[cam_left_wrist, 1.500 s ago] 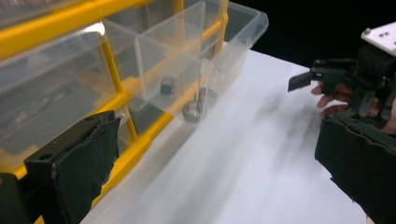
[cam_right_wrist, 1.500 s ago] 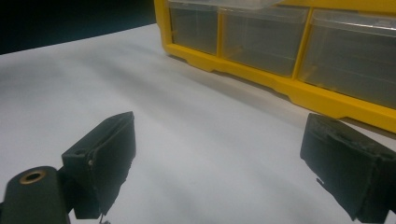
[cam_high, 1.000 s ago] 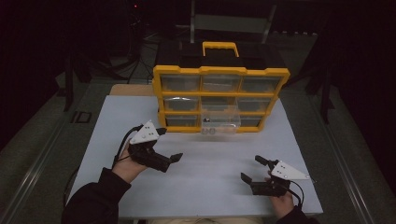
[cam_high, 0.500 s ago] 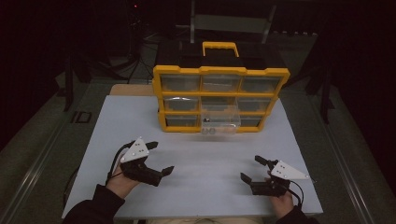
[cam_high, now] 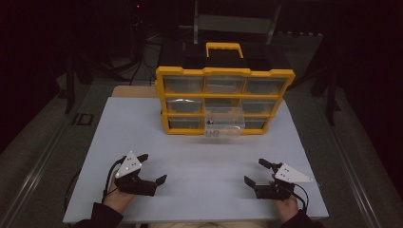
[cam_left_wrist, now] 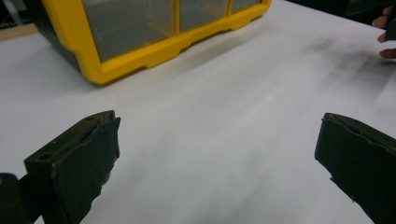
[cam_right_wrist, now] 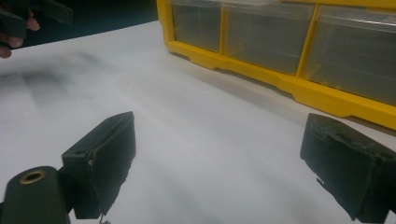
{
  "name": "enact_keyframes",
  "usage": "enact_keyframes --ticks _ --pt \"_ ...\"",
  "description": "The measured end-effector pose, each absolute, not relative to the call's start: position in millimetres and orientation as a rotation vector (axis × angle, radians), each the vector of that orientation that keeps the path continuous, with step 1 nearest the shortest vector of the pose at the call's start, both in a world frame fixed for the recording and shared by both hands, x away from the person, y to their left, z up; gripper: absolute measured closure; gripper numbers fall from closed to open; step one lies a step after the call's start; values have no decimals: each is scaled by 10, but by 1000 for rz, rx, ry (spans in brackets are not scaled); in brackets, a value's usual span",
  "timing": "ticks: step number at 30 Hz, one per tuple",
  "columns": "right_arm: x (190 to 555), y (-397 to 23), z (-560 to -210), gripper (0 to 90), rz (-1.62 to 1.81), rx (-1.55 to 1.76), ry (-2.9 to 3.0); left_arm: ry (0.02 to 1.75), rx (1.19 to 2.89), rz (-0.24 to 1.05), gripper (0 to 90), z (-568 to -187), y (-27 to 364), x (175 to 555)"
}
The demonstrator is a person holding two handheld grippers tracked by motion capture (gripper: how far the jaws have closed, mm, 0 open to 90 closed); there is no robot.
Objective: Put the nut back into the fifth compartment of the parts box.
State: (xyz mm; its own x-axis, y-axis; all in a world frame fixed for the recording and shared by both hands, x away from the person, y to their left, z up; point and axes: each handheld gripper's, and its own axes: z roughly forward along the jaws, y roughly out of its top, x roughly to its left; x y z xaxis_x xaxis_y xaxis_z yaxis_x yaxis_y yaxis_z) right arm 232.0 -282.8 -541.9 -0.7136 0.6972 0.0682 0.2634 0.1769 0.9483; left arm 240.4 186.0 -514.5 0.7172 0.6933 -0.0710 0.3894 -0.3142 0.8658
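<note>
Your L gripper (cam_high: 151, 168) & R gripper (cam_high: 256, 172) both sit jaws wide w/ nothing held, low on the white table (cam_high: 209, 156), well apart from the yellow organizer (cam_high: 223, 102) w/ its clear drawer (cam_high: 224, 124) pulled out.

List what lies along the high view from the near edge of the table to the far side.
Left gripper and right gripper, both open, near the front edge → bare white table → clear drawer pulled out of the bottom row → yellow organizer → its yellow handle.
</note>
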Motion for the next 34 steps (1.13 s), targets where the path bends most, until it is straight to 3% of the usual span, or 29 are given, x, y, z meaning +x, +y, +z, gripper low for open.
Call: enact_keyframes --ticks 14,34 --pt "2315 -2832 -5413 107 1554 905 2077 941 1948 490 0 -5303 2003 2361" --pt "2313 -2824 -5413 107 1550 898 2087 938 1941 474 0 -5399 1990 2355"
